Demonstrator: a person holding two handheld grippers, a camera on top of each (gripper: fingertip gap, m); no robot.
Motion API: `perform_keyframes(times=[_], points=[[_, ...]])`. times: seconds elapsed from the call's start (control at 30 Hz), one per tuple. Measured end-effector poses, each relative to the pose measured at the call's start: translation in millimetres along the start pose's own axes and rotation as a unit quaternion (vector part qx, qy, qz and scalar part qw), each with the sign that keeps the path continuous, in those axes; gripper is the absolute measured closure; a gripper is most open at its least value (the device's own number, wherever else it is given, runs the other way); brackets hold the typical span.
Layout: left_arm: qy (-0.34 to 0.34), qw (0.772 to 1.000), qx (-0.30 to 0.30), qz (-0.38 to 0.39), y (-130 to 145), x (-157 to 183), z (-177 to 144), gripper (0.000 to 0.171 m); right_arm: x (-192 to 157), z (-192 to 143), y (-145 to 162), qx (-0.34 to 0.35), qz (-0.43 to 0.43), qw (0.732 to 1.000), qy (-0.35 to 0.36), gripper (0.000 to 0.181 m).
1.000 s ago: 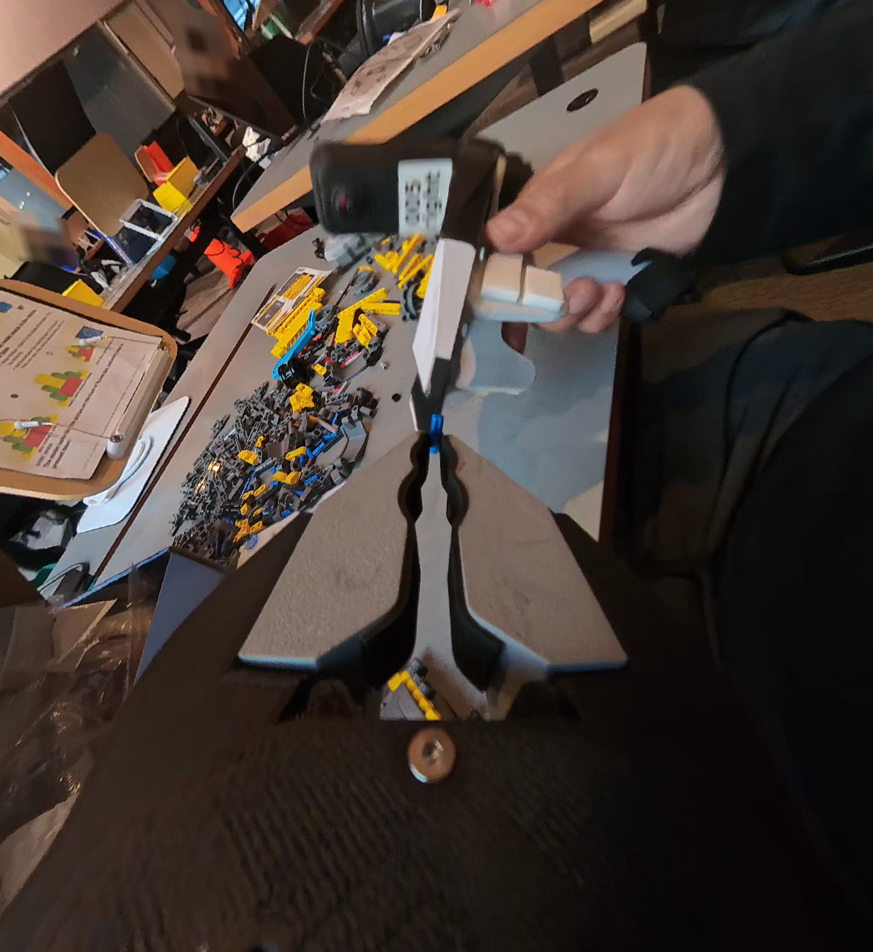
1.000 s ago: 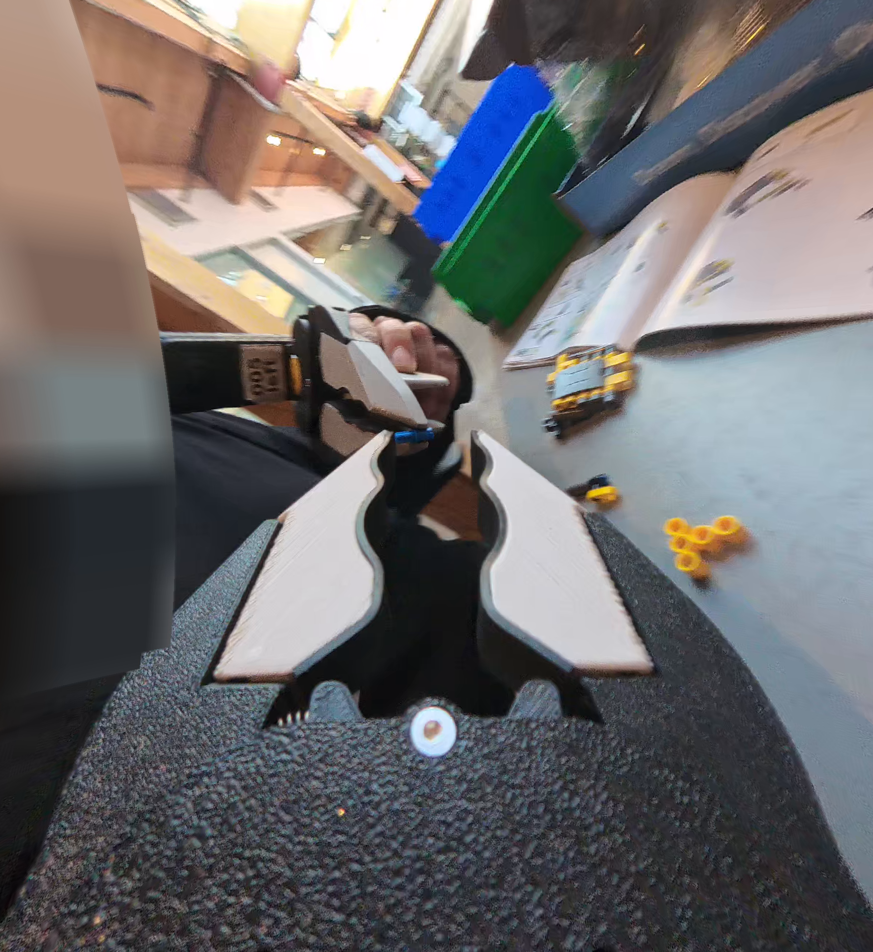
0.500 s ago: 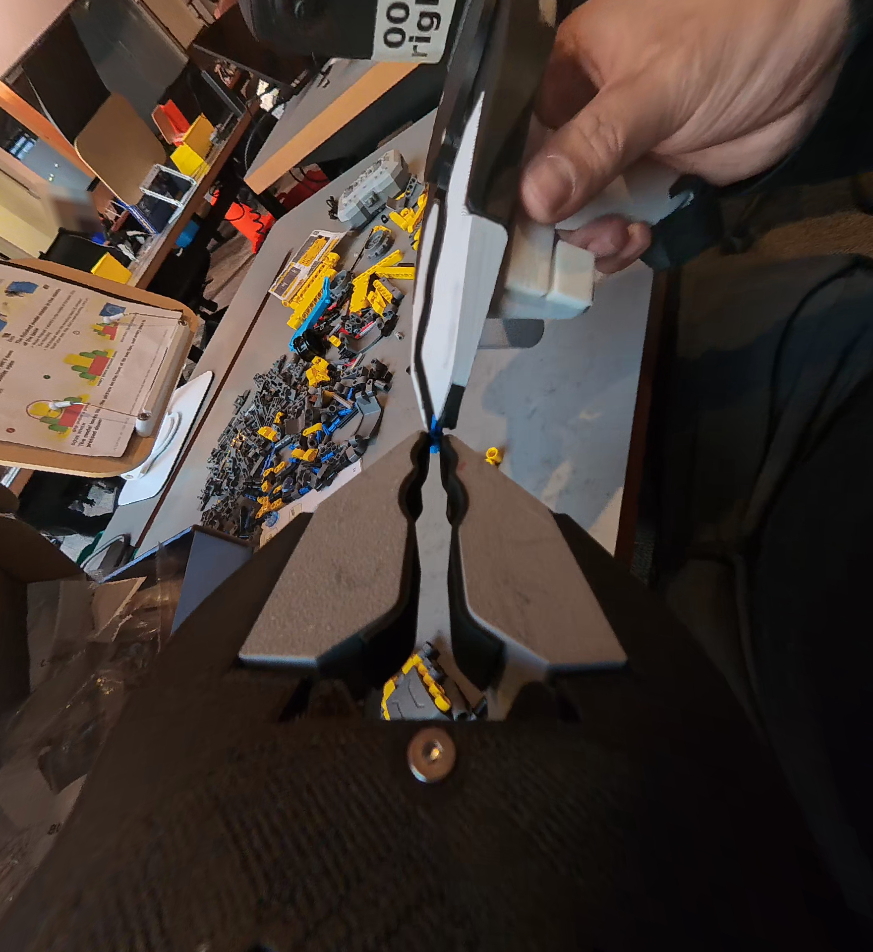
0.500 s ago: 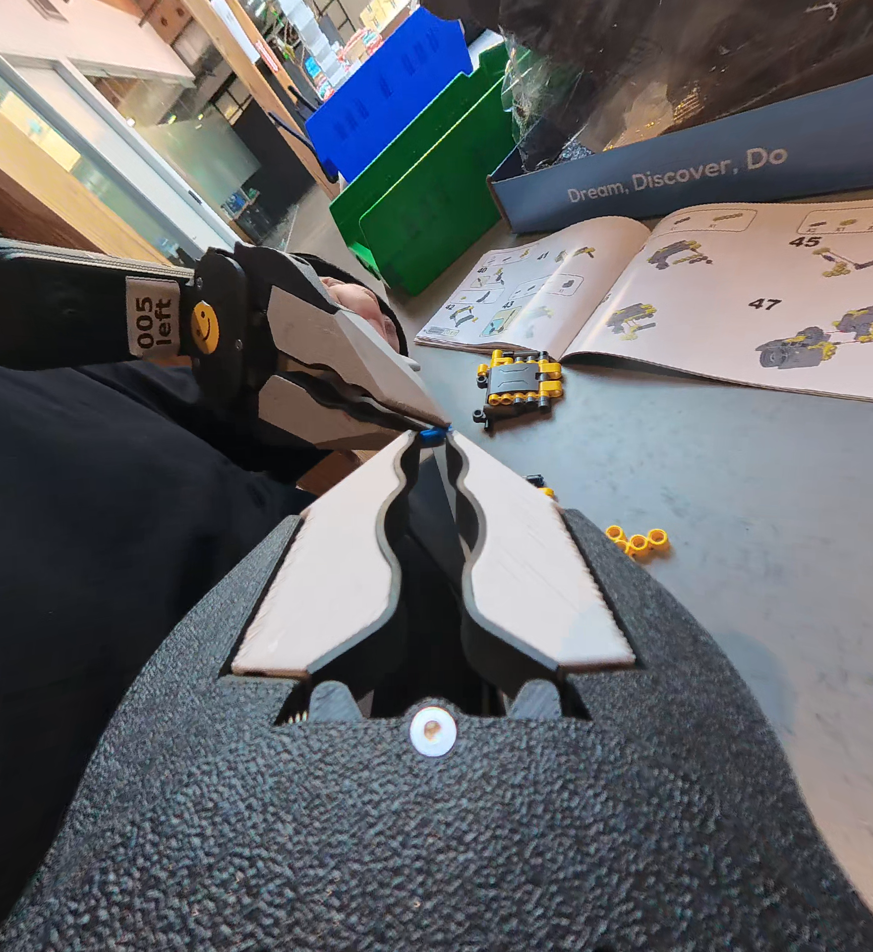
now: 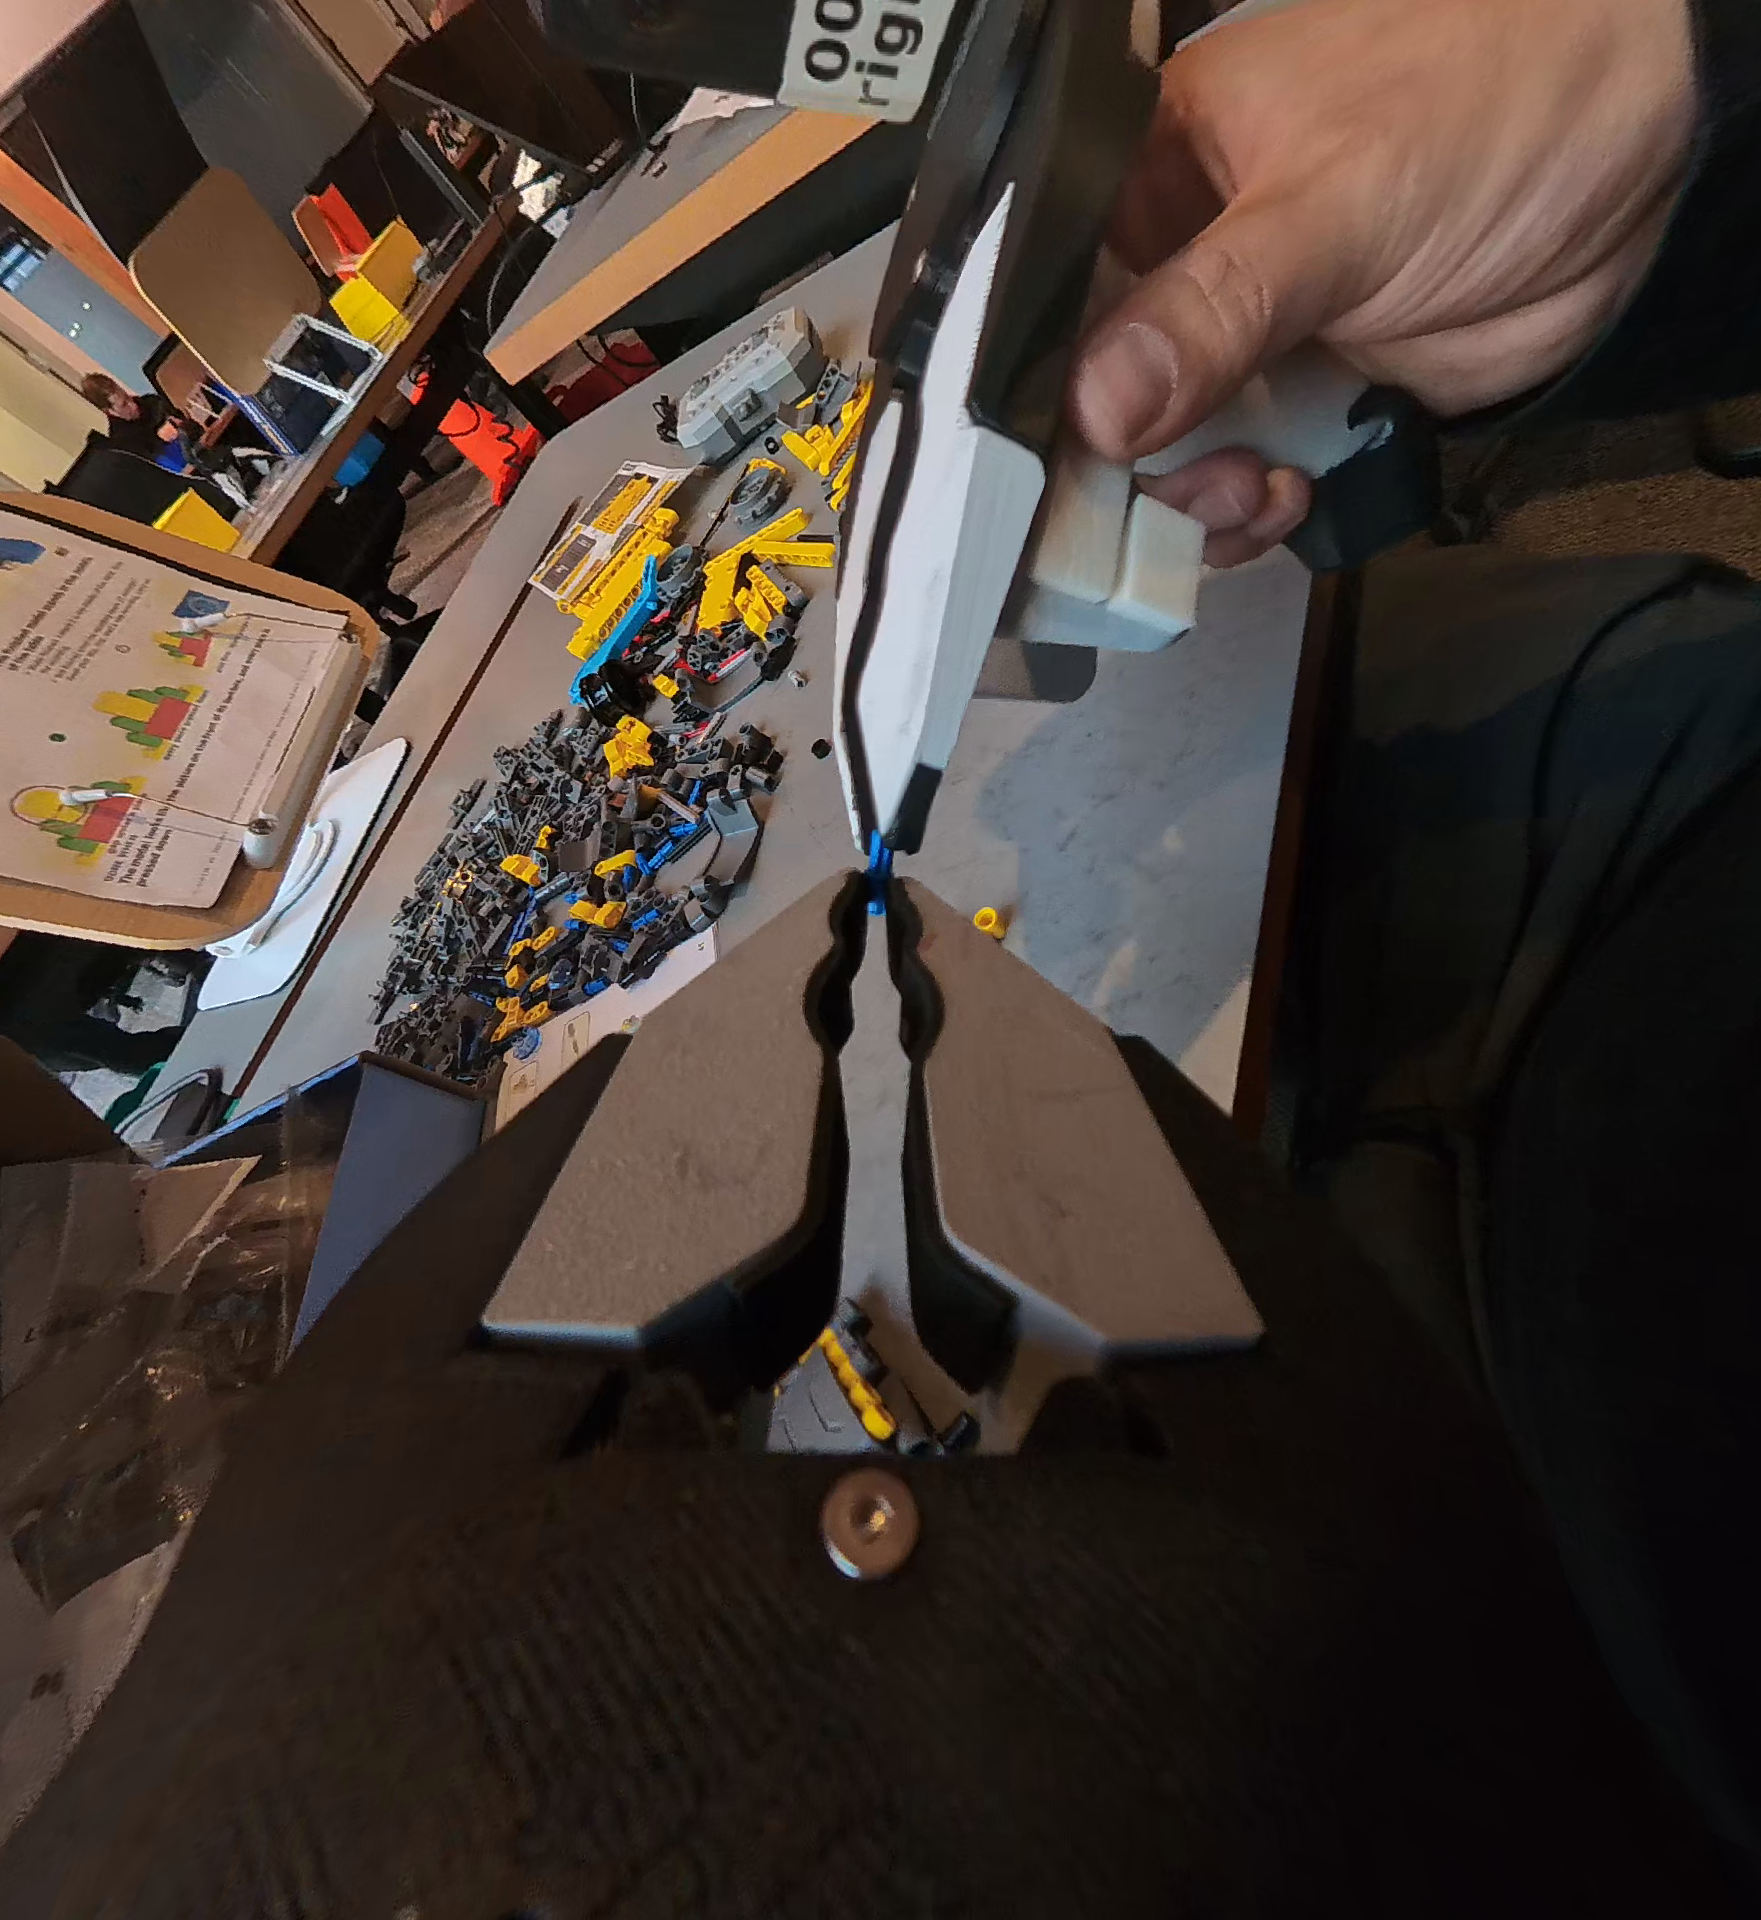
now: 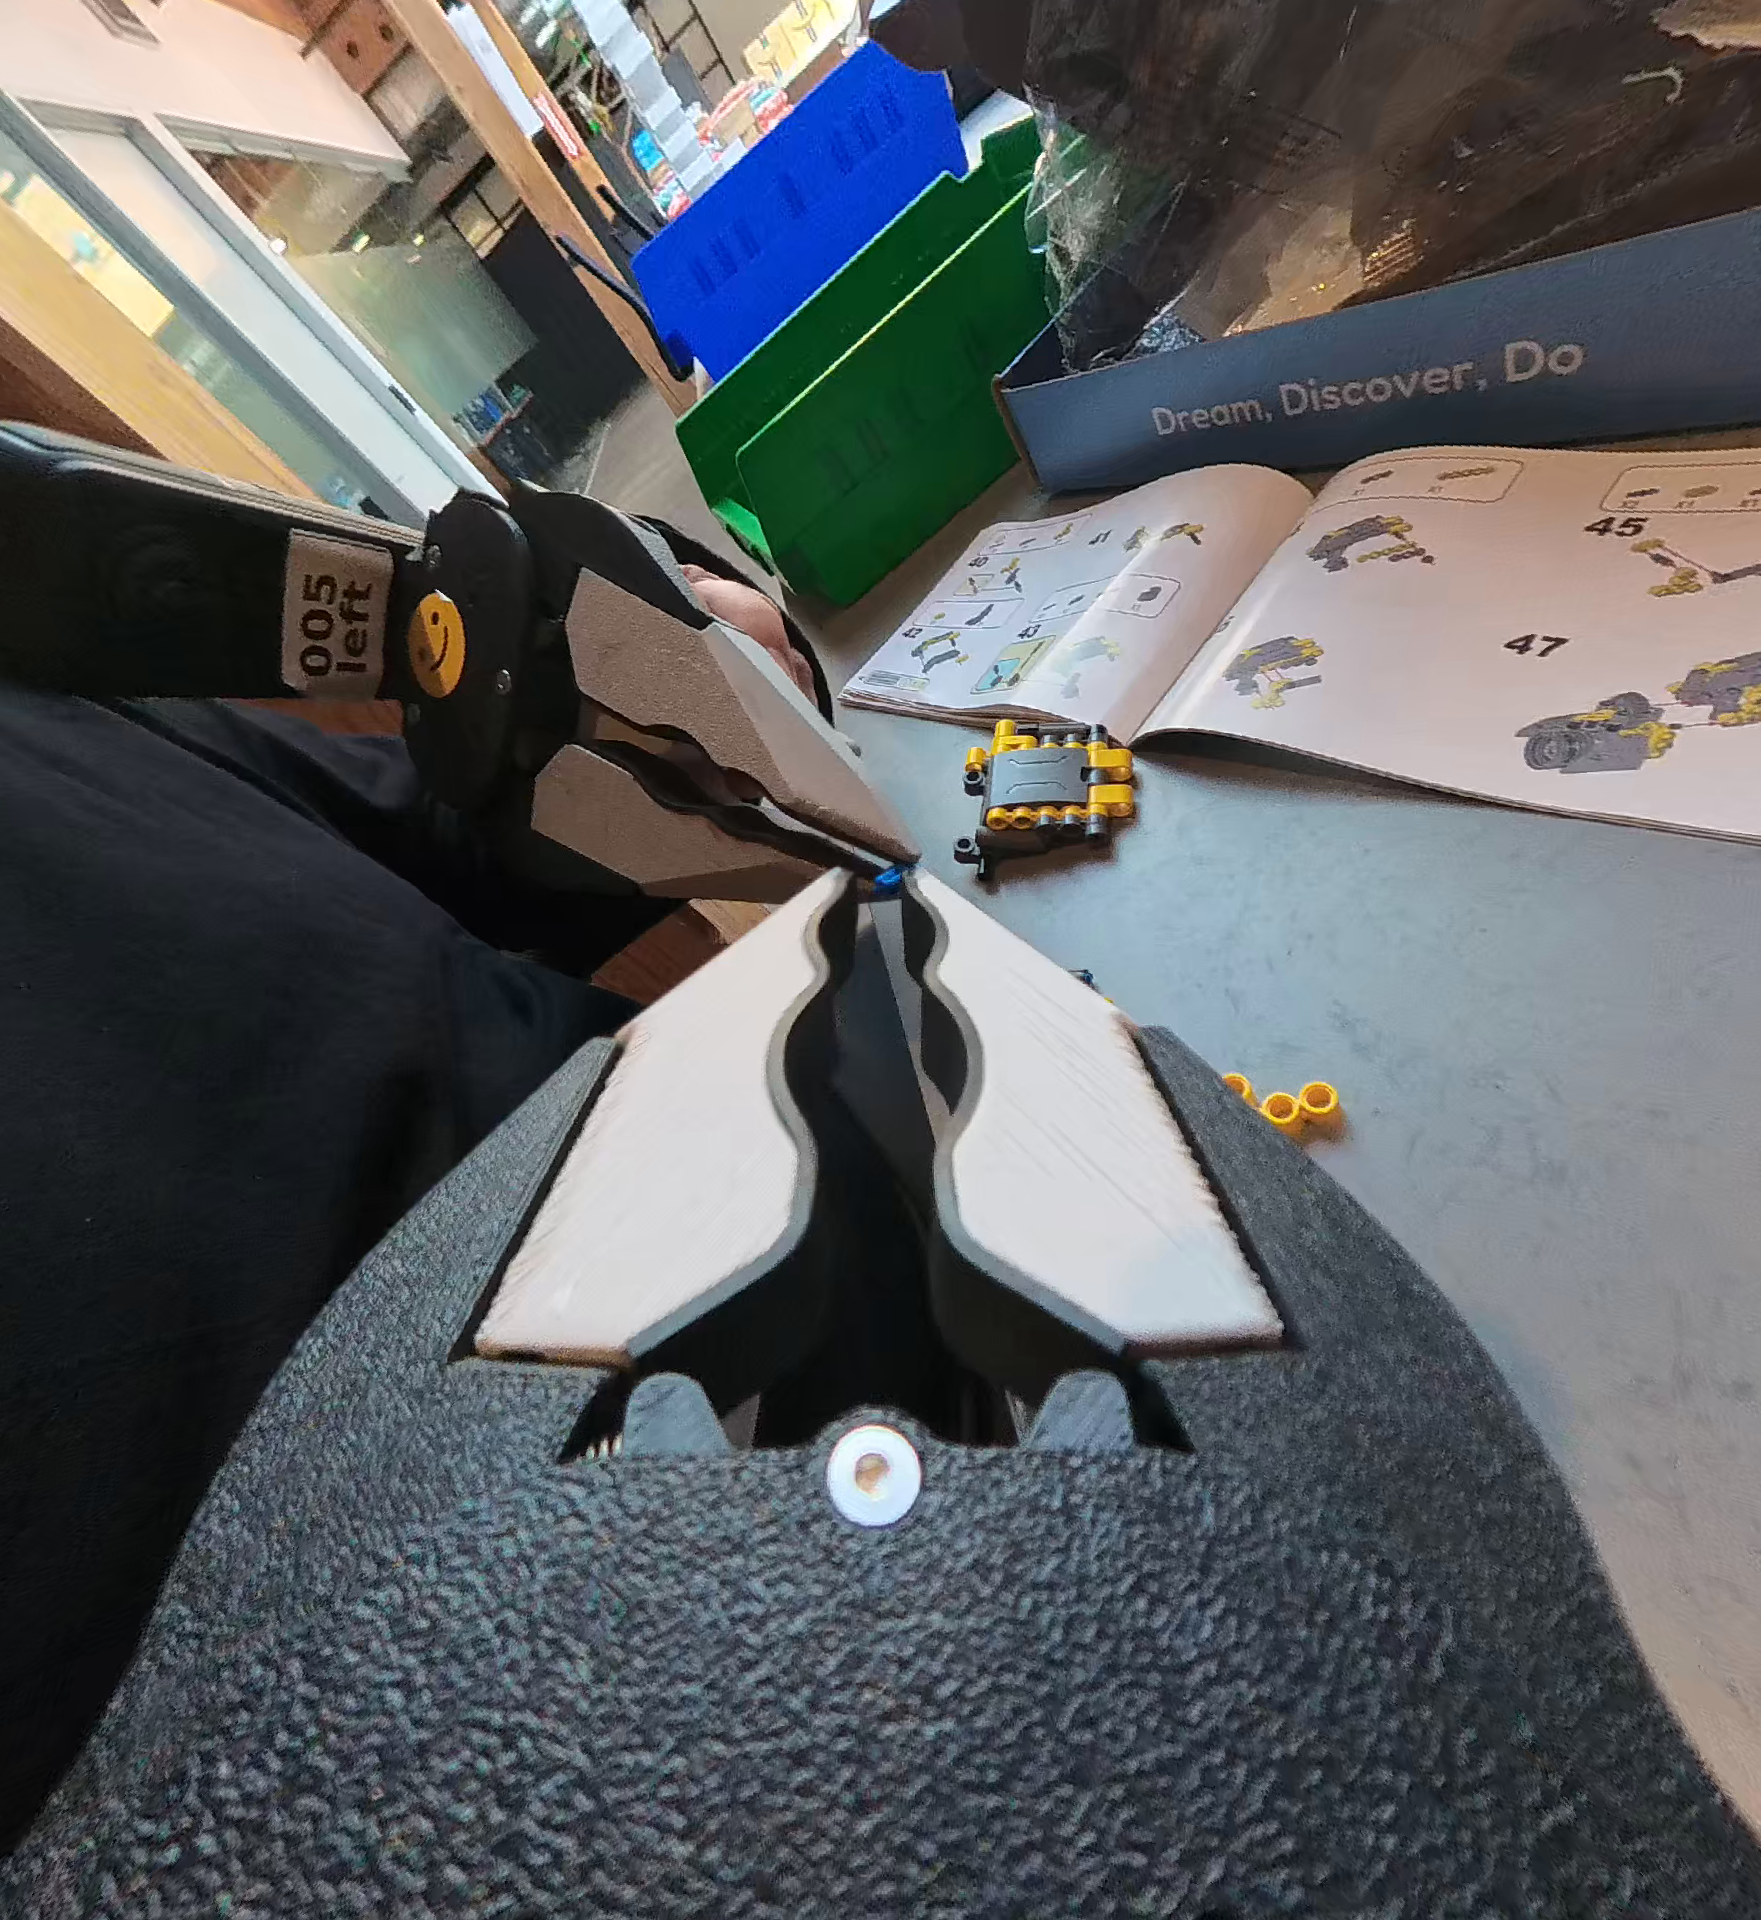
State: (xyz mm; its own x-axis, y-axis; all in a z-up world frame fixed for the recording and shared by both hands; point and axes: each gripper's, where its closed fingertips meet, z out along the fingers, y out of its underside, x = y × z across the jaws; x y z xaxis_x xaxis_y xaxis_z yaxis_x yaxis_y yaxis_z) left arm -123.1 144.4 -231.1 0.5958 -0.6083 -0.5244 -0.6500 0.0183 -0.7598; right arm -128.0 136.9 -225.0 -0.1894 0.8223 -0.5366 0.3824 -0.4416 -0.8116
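Two handheld grippers meet tip to tip above the near edge of a grey bench (image 6: 1478,1039). At the centre of the left wrist view, the left gripper (image 5: 876,902) has its fingers closed to a thin slit on a small blue pin (image 5: 877,883). The right gripper (image 5: 881,821) comes down from the upper right of that frame, gripped by a bare hand (image 5: 1375,208), and its pale fingers pinch the other end of the same pin.

In the right wrist view the pin (image 6: 888,881) shows as a blue speck at frame centre between the right gripper (image 6: 878,888) and the left gripper (image 6: 881,857), which enters from the left.

The pin looks like hard plastic: very light, stiff, smooth, and likely to slip or flick away. Only its two ends offer a hold, and each gripper has one.

Past the tips, at centre right, a small yellow-and-black assembly (image 6: 1047,784) sits on the bench, with yellow rings (image 6: 1286,1101) lower right. An open instruction booklet (image 6: 1375,644) lies beyond. In the left wrist view, a heap of grey, yellow and blue parts (image 5: 595,862) spreads toward the upper left.
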Motion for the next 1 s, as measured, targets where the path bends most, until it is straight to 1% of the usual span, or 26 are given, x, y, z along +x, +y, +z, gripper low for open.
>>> perform_keyframes(times=[0.13,0.4,0.57,0.7,0.83,0.93,1.0], points=[[0.000,1.000,0.005,-0.005,-1.5,-0.6,-0.7,0.171,-0.2,-0.6,-1.1,0.005,-0.005,1.000,-0.001,0.178],[-0.001,1.000,0.001,-0.008,0.4,0.2,1.4,0.171,2.4,-0.7,1.0,-0.003,-0.052,0.998,0.030,0.179],[0.007,1.000,0.010,-0.015,-1.8,0.6,-0.8,0.171,-1.1,-0.7,0.2,0.010,-0.057,0.998,0.017,0.179],[0.007,1.000,0.002,-0.009,2.7,1.2,1.2,0.171,2.3,1.3,3.0,-0.008,-0.092,0.995,0.045,0.179],[0.009,1.000,-0.001,-0.006,4.4,2.5,2.0,0.171,3.4,2.0,4.6,-0.008,-0.122,0.991,0.060,0.179],[0.011,1.000,0.005,-0.010,2.8,2.0,1.5,0.171,3.2,1.3,3.0,0.005,-0.119,0.991,0.056,0.179],[0.016,1.000,-0.001,-0.010,4.8,3.5,2.2,0.171,4.1,1.9,4.9,0.000,-0.117,0.991,0.058,0.179]])
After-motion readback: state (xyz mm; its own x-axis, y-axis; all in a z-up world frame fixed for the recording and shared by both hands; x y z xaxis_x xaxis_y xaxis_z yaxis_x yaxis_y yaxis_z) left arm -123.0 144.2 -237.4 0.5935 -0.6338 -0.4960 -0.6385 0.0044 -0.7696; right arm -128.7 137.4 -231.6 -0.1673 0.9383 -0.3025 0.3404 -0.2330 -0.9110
